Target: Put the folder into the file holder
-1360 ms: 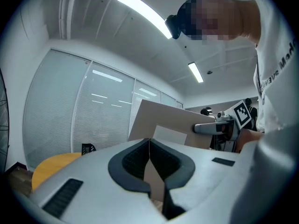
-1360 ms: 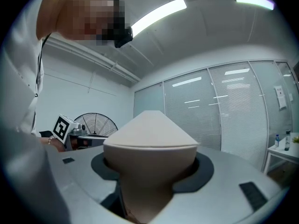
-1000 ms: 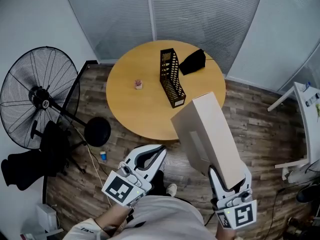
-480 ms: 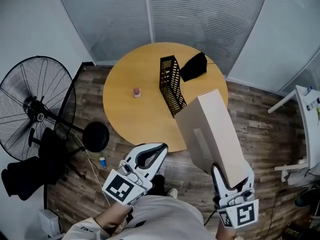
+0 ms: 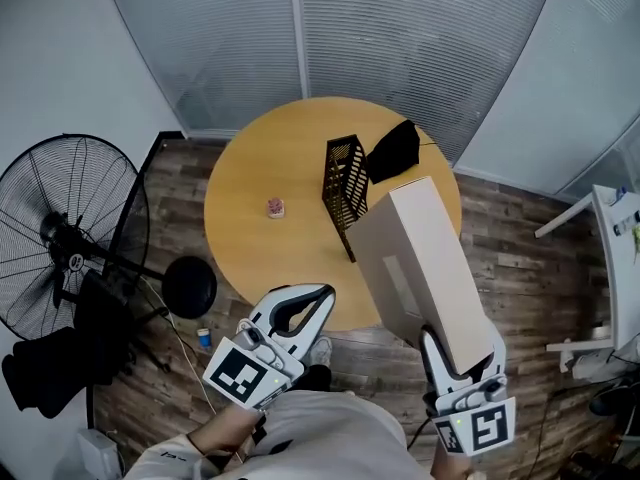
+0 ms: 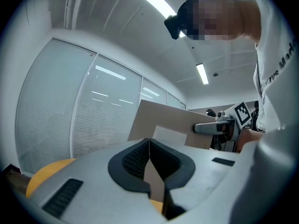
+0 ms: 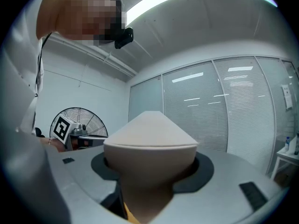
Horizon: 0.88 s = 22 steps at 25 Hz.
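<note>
Now folder (image 5: 425,268) partly covers file holder (image 5: 343,183); black cloth (image 5: 392,151) (maybe bag) beside.

The file holder (image 5: 342,190) is standing near the middle of the round table (image 5: 250,258). A pouch (image 5: 392,151) is lying just behind it to the right, by the far edge, and a small object (image 5: 275,206) is sitting well to its left. The folder (image 5: 425,268), sitting between the right gripper's (image 5: 462,353) jaws, is hanging over the table's near right edge. A pedestal fan (image 5: 70,233) is standing on the floor to the table's left.
</note>
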### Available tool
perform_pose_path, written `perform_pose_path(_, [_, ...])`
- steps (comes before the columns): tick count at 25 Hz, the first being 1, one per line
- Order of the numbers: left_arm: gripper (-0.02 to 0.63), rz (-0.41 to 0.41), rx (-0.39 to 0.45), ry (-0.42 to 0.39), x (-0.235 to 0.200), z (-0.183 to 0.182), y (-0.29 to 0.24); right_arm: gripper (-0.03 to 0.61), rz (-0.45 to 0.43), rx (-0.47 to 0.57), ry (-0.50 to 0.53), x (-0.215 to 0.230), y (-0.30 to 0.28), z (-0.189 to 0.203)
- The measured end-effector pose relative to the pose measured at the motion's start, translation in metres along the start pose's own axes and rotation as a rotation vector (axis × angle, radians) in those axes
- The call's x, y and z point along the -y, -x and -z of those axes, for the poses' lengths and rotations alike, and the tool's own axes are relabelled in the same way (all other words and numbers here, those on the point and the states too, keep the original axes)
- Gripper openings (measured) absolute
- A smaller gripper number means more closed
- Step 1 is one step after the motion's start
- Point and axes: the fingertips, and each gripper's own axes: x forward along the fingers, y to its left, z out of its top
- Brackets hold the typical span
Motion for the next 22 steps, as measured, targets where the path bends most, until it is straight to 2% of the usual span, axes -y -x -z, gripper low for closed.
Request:
perform_pose_path(9, [0.026, -0.007, 0.006, -0.001, -0.052, -0.003, -0.01, 0.293, -0.038, -0.007, -0.009, -0.013, -0.056, -0.002])
perform_pose_path(22, [0.026, -0.003, 0.001, -0.012, -0.098, -0.004, -0.014, 0.293, -0.049, -0.001, -0.01, -0.022, -0.102, -0.002])
